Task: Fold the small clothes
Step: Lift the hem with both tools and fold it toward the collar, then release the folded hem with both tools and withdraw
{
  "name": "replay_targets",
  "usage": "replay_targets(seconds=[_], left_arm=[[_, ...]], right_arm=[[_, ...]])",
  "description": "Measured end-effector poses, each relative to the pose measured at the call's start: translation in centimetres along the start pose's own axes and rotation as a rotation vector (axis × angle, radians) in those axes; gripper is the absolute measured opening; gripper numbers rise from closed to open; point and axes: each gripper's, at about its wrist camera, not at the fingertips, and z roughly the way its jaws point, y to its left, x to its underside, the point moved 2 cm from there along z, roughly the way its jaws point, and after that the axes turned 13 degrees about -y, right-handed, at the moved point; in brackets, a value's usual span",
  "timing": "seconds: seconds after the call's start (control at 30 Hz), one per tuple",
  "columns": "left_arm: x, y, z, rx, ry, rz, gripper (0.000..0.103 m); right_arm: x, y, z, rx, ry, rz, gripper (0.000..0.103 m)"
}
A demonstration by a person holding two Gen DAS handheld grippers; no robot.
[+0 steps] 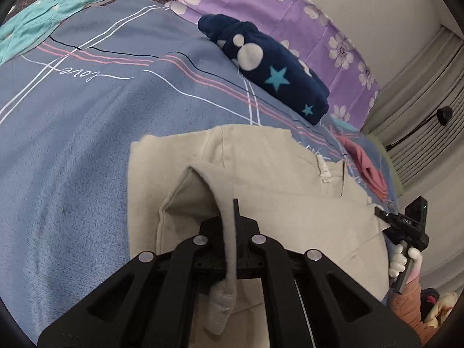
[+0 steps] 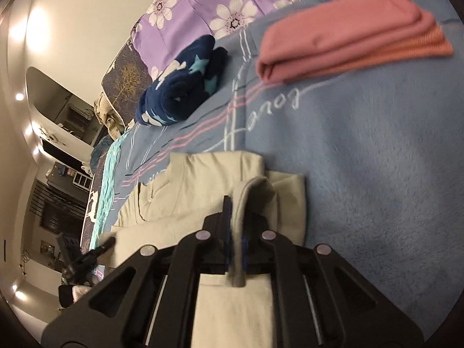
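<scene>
A beige garment (image 1: 290, 203) lies partly folded on the blue blanket (image 1: 87, 145). My left gripper (image 1: 230, 211) is shut on a raised beige edge, which runs back between the fingers and hangs down. In the right wrist view my right gripper (image 2: 236, 211) pinches the other raised edge of the beige garment (image 2: 203, 197), the cloth still pressed between its pads. The right gripper (image 1: 382, 214) also shows at the garment's far right in the left wrist view, held by a gloved hand (image 1: 398, 261). The left gripper (image 2: 101, 246) shows at the left of the right wrist view.
A folded navy fleece piece with stars (image 1: 269, 69) lies at the back beside a purple flowered pillow (image 1: 290, 8). A folded pink garment (image 2: 348, 29) lies on the blanket (image 2: 377, 145) to the right. A wall and curtains sit beyond the bed.
</scene>
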Motion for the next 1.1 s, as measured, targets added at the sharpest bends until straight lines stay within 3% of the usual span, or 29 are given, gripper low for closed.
replay_targets(seconds=[0.17, 0.27, 0.3, 0.33, 0.4, 0.53, 0.67, 0.73, 0.83, 0.87, 0.93, 0.97, 1.0, 1.03, 1.1], left_arm=[[-0.1, -0.7, -1.4, 0.023, -0.003, 0.01, 0.005], [0.8, -1.6, -2.7, 0.058, 0.004, 0.036, 0.009], [1.3, -1.8, -3.1, 0.072, 0.016, 0.04, 0.009], [1.7, -2.0, -3.4, 0.08, 0.03, 0.043, 0.009], [2.2, -2.2, -4.0, 0.094, 0.045, 0.055, 0.008], [1.6, -2.6, -4.7, 0.15, 0.037, 0.029, 0.004], [-2.7, -2.0, -3.7, 0.172, -0.023, -0.076, 0.004], [-5.0, -0.6, -2.0, 0.131, -0.047, -0.142, 0.004], [-6.2, 1.7, 2.1, -0.076, -0.011, -0.138, 0.006], [-5.9, 1.9, 2.9, -0.099, 0.01, -0.145, 0.005], [-5.4, 1.0, 2.8, -0.08, 0.001, -0.097, 0.012], [-5.2, 0.4, 2.3, -0.069, -0.017, -0.053, 0.022], [-5.0, -0.1, 1.5, -0.073, -0.038, -0.004, 0.038], [-5.1, -0.5, 0.9, -0.084, -0.052, 0.025, 0.045], [-5.2, -1.2, -0.5, -0.09, -0.079, 0.078, 0.046]], right_arm=[[0.1, 0.9, -2.1, 0.013, -0.003, -0.062, 0.019], [0.8, 1.6, -3.3, 0.015, 0.007, -0.101, 0.02], [1.1, 1.8, -3.5, 0.021, 0.013, -0.116, 0.018], [1.1, 2.0, -3.6, 0.023, 0.016, -0.127, 0.009], [1.3, 2.4, -3.9, 0.007, 0.02, -0.132, 0.007], [0.4, 2.4, -3.9, -0.089, 0.013, -0.026, 0.006], [-2.6, 2.7, -3.2, -0.162, -0.032, 0.071, 0.005], [-4.7, 2.1, -2.0, -0.177, -0.068, 0.156, 0.005], [-6.1, -0.3, 1.8, -0.066, -0.018, 0.233, 0.008], [-5.8, -0.8, 2.6, -0.04, 0.009, 0.252, 0.01], [-5.2, -0.3, 2.7, -0.05, 0.027, 0.194, 0.013], [-5.0, 0.3, 2.1, -0.055, 0.013, 0.13, 0.022], [-4.9, 0.6, 1.7, -0.045, 0.0, 0.082, 0.029], [-4.8, 0.8, 1.3, -0.026, -0.009, 0.045, 0.038], [-4.7, 0.9, 0.8, 0.026, -0.013, -0.025, 0.038]])
